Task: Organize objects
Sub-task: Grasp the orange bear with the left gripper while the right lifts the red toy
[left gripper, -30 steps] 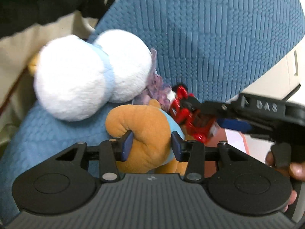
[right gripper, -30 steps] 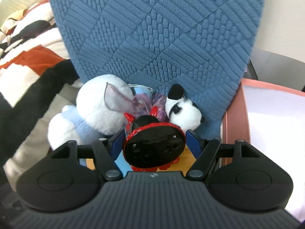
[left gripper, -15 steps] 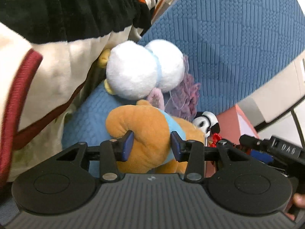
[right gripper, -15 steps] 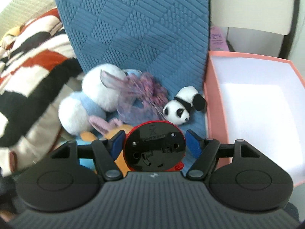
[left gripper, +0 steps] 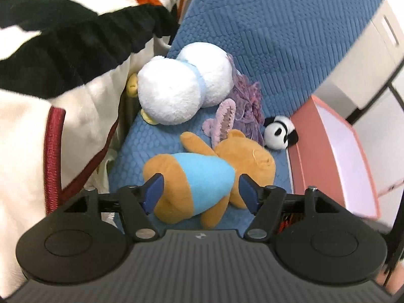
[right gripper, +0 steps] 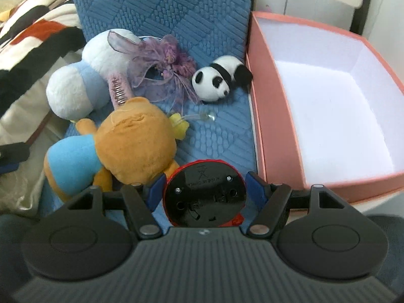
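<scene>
right gripper [right gripper: 204, 189] is clamped on the red toy [right gripper: 204, 197], black underside with its screws facing the camera, blue pads pressed on both flanks. the pink box [right gripper: 277, 136] sits at about 2 o'clock from those jaws in the right wrist view, its near-left wall just beside the right finger, white inside with nothing in it. its long axis runs from 6 toward 12, so the open mouth lies up and to the right of the toy. judging from that, the drop turns on a shift toward 2 o'clock over the near wall. the right hand is clearly the nearer one to the box.

left gripper [left gripper: 200, 192]: jaws are opening, pads standing off the orange bear [left gripper: 202, 176]. the bear lies between them but is not pressed, resting on the blue cushion [left gripper: 277, 38]. its body runs from 7 to 1 o'clock, head toward the box, blue shirt nearest the jaws.

further back at 11–12 o'clock: white plush [left gripper: 181, 88], purple hair clip [left gripper: 223, 118], purple ribbon bunch [left gripper: 248, 106], and the panda [left gripper: 279, 132] touching the box's left wall. all loose on the cushion, so probably yet to be boxed.
</scene>
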A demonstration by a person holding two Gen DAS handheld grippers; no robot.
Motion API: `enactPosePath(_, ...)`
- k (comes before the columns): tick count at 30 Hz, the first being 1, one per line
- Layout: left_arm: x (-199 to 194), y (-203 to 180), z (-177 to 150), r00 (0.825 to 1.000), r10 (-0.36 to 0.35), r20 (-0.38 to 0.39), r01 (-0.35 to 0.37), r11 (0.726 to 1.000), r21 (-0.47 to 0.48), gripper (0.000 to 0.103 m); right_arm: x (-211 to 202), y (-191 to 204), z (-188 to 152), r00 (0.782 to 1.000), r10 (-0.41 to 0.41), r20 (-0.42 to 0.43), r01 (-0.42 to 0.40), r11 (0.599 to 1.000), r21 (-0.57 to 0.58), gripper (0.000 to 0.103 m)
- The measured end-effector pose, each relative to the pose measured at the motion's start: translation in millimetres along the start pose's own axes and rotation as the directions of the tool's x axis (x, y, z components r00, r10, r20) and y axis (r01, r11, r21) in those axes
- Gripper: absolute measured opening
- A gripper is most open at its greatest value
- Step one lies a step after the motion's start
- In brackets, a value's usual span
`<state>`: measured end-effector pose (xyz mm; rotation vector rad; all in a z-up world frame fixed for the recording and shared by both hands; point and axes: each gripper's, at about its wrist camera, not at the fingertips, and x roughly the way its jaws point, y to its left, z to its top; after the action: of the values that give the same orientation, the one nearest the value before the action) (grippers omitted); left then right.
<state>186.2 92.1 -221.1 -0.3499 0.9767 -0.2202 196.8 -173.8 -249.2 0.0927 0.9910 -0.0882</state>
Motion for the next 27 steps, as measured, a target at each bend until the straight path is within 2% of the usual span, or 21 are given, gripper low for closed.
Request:
enactPosePath(6, 7, -11, 6, 0.999, 0.01, -0.032, -0.006, 0.993, 0.115, 0.073, 9, 11, 9, 0.995, -0.037, 0.089, 0.046, 0.994, -0.099, 0.072)
enactPosePath(11, 20, -24, 13, 0.998, 0.015, -0.057, 0.0, 0.969, 0.246, 0.076, 12, 9, -15, 0.999, -0.028, 0.023, 0.031, 0.989, -0.146, 0.072)
enactPosePath(16, 32, -29, 16, 0.996, 0.023, -0.086, 0.005, 0.952, 0.307, 0.076, 17, -1, -45, 0.997, -0.021, -0.074, 0.017, 0.998, -0.059, 0.072)
enactPosePath(18, 36, -33, 16, 0.995, 0.03, -0.093, 0.004, 0.941, 0.338, 0.076, 14, -1, -50, 0.998, -0.014, -0.057, 0.011, 0.999, -0.048, 0.072)
enactPosePath(21, 43, -41, 16, 0.994, 0.034, -0.108, 0.012, 0.916, 0.402, 0.076, 12, -2, -44, 0.997, 0.017, -0.07, -0.02, 0.999, -0.038, 0.071)
enactPosePath(24, 50, -51, 14, 0.992, 0.047, -0.117, 0.017, 0.87, 0.493, 0.078, 6, -4, -36, 0.996, 0.057, -0.068, -0.06, 0.998, -0.031, 0.077)
enactPosePath(27, 61, -58, 13, 0.989, 0.064, -0.131, 0.021, 0.826, 0.564, 0.08, 1, 0, -31, 0.998, 0.042, -0.041, -0.045, 0.997, -0.063, 0.081)
